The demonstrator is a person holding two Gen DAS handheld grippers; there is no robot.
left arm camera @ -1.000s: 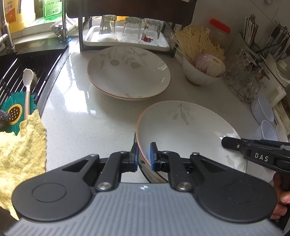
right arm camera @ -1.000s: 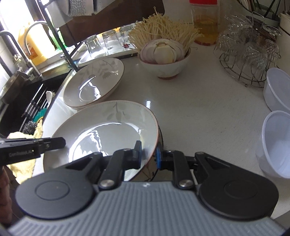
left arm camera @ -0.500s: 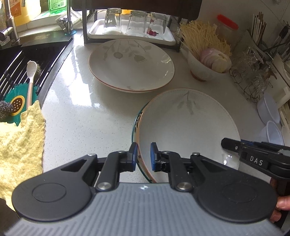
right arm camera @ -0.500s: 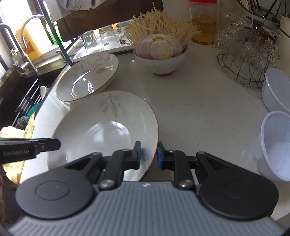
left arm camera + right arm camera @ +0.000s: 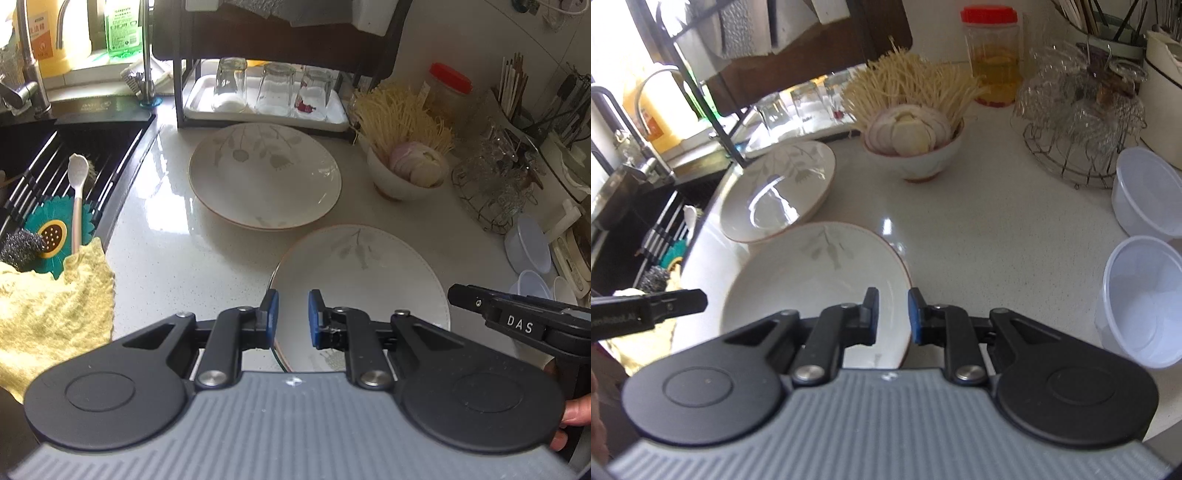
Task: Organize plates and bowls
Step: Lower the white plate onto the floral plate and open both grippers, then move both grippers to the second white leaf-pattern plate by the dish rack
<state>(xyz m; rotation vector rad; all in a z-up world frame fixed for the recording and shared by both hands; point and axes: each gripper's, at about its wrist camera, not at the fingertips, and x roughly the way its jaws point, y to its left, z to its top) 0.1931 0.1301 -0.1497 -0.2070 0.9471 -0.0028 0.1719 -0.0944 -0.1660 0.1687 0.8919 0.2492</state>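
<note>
A white leaf-print plate (image 5: pixel 362 280) is held over the counter; it also shows in the right wrist view (image 5: pixel 816 284). My left gripper (image 5: pixel 291 317) is shut on its left rim. My right gripper (image 5: pixel 892 317) is shut on its right rim. A second leaf-print plate (image 5: pixel 264 175) lies on the counter just beyond, also seen in the right wrist view (image 5: pixel 779 190). A glass-rimmed dish edge shows just under the held plate near my left gripper.
A bowl of onion slices and noodles (image 5: pixel 410 173) stands right of the far plate. Plastic bowls (image 5: pixel 1141 295) sit at the right. A wire basket of glasses (image 5: pixel 1082 118), a glass rack (image 5: pixel 269 96), the sink (image 5: pixel 55 166) and a yellow cloth (image 5: pixel 48 310) surround the area.
Both grippers, holding the near plate, have lifted and pulled back; the far plate now looks farther off and the view takes in more of the counter.
</note>
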